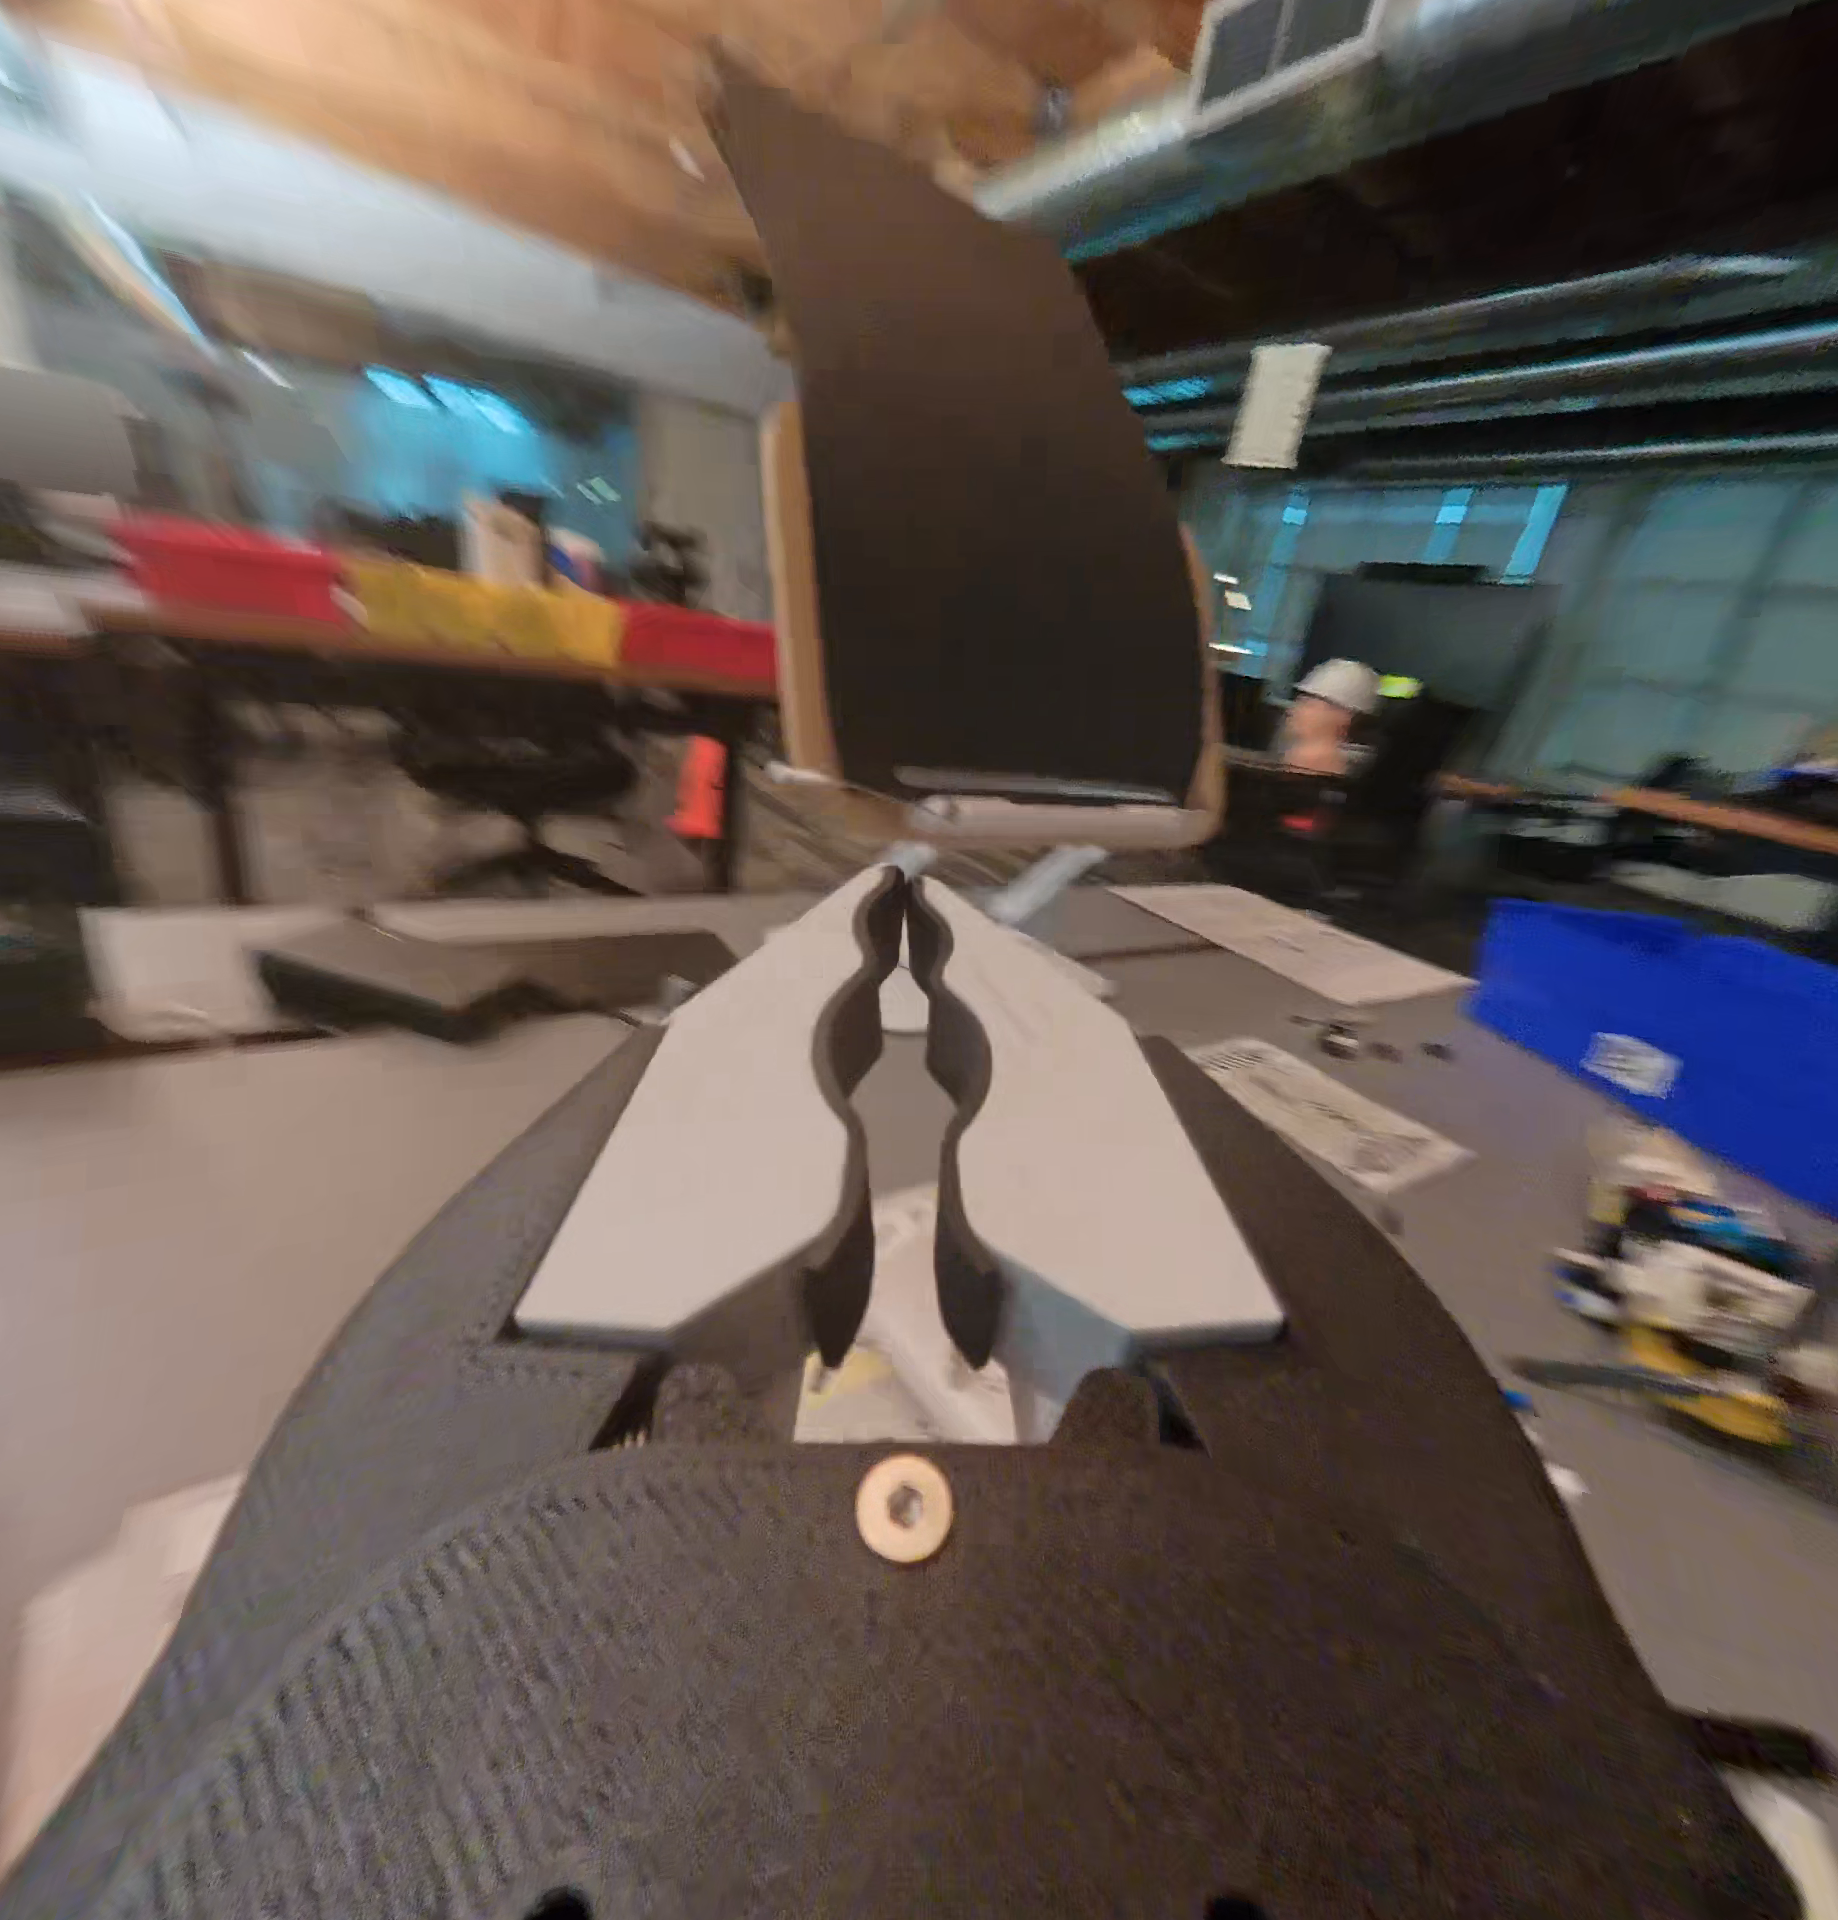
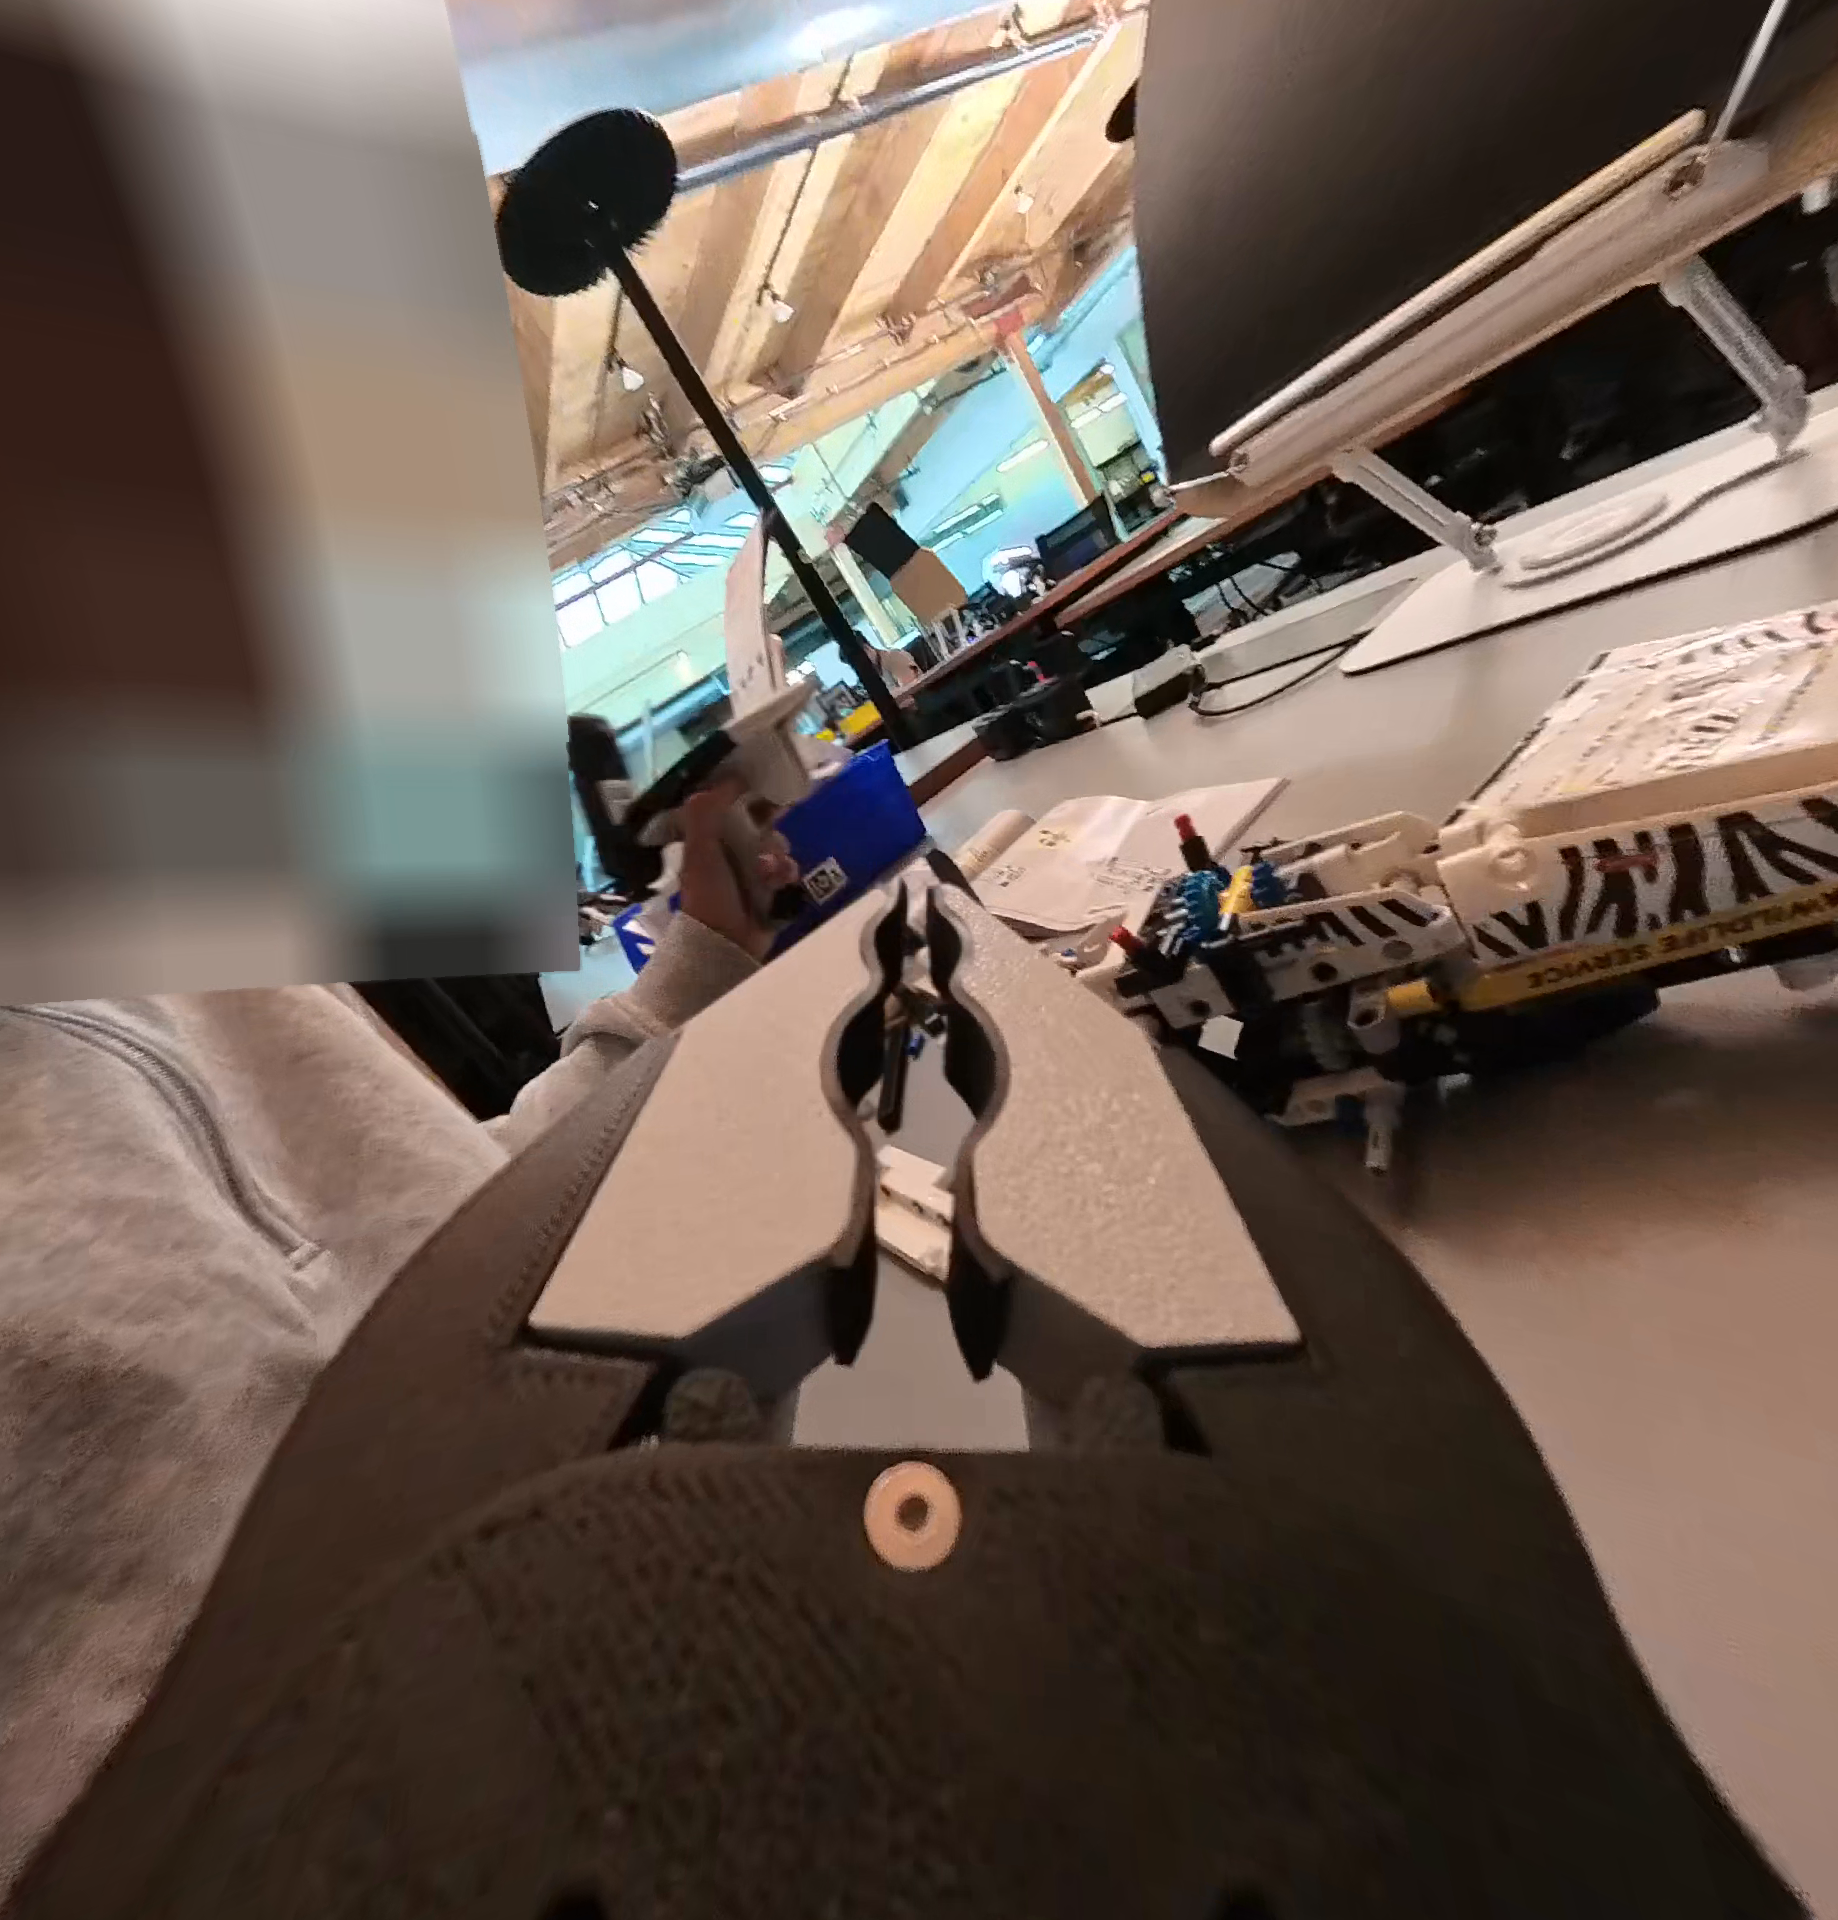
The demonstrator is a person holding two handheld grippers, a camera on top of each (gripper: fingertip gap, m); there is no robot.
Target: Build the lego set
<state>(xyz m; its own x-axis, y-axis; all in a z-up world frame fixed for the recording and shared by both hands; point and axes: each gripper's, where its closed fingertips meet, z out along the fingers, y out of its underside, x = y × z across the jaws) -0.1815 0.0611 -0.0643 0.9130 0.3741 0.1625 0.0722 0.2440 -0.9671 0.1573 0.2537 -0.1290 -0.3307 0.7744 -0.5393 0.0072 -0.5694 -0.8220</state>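
Both tools are closed and hold nothing: the left tool (image 1: pixel 902 883) has its tips touching above the grey table (image 1: pixel 271 1195), and the right tool (image 2: pixel 917 904) is nearly shut over a small white plastic piece (image 2: pixel 910 1210) lying on the table. Beyond lies the lego set (image 2: pixel 1414 956) — a zebra-striped vehicle, white and yellow, partly built, wheels not visible. Farther, loose small dark parts (image 1: pixel 1362 1039) and a blue plastic bin (image 1: pixel 1673 1039) wait — much seems left.

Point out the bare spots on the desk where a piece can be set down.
Bare grey desk lies in front of the zebra-striped Lego vehicle, right of the right claw. Left of the left claw, the desk is bare. Crowded: around the vehicle, paper instruction sheets, blue plastic bin.
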